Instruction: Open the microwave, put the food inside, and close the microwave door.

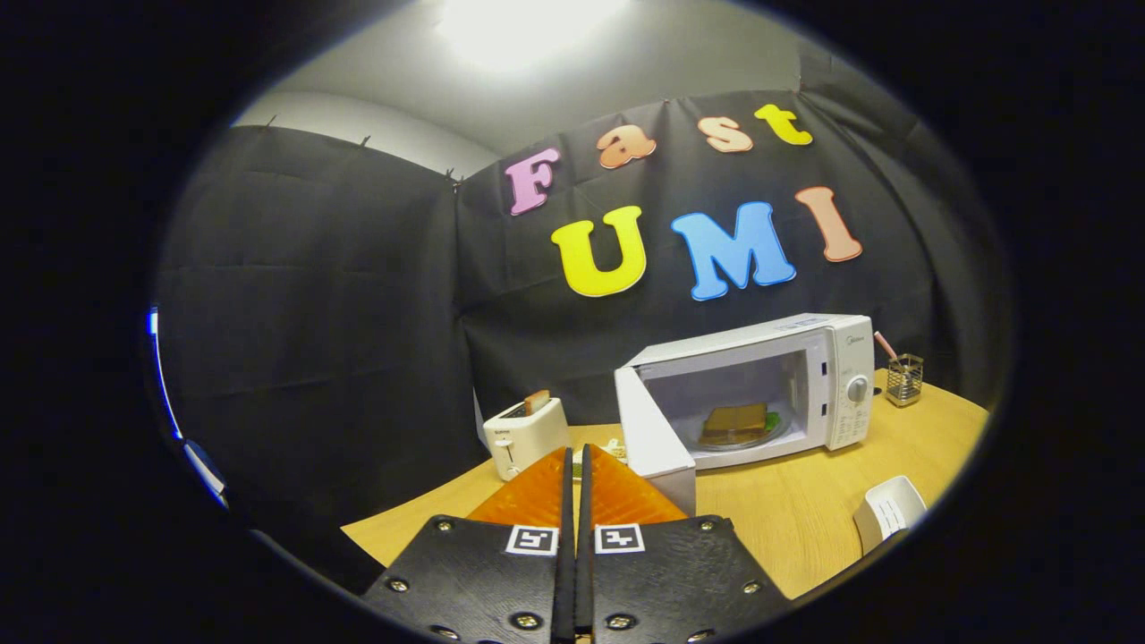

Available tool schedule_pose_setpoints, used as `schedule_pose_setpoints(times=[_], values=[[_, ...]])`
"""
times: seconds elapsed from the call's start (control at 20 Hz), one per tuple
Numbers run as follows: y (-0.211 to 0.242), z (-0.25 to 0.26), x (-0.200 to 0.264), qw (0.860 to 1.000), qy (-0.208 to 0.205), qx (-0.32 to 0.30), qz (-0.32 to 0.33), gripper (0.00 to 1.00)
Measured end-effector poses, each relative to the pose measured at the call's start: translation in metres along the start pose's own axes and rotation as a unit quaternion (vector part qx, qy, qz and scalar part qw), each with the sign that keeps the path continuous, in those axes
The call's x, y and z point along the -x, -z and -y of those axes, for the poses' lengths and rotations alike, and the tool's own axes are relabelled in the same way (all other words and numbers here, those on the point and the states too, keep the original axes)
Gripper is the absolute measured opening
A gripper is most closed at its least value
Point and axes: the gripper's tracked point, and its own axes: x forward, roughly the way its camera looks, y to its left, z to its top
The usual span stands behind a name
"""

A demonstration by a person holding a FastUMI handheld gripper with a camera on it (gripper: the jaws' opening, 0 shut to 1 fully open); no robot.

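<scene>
Jaws together, holding nothing, I hover over the table (787,528). Ahead, the microwave (841,376) stands open, food (733,422) already inside. Its door (657,438) swings out toward me; light and rigid, best pushed at its free edge.
</scene>
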Motion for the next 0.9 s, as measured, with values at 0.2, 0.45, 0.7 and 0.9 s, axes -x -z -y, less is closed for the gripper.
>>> schedule_pose_setpoints(times=[0.2,0.45,0.7,0.9], values=[[-0.001,0.057,-0.003,0.999,0.051,0.001,0.001,0.01],[-0.014,0.116,-0.013,0.995,0.097,0.01,0.011,0.01],[-0.025,0.167,-0.023,0.99,0.138,0.025,0.021,0.01],[-0.03,0.195,-0.045,0.989,0.141,0.029,0.022,0.02]])
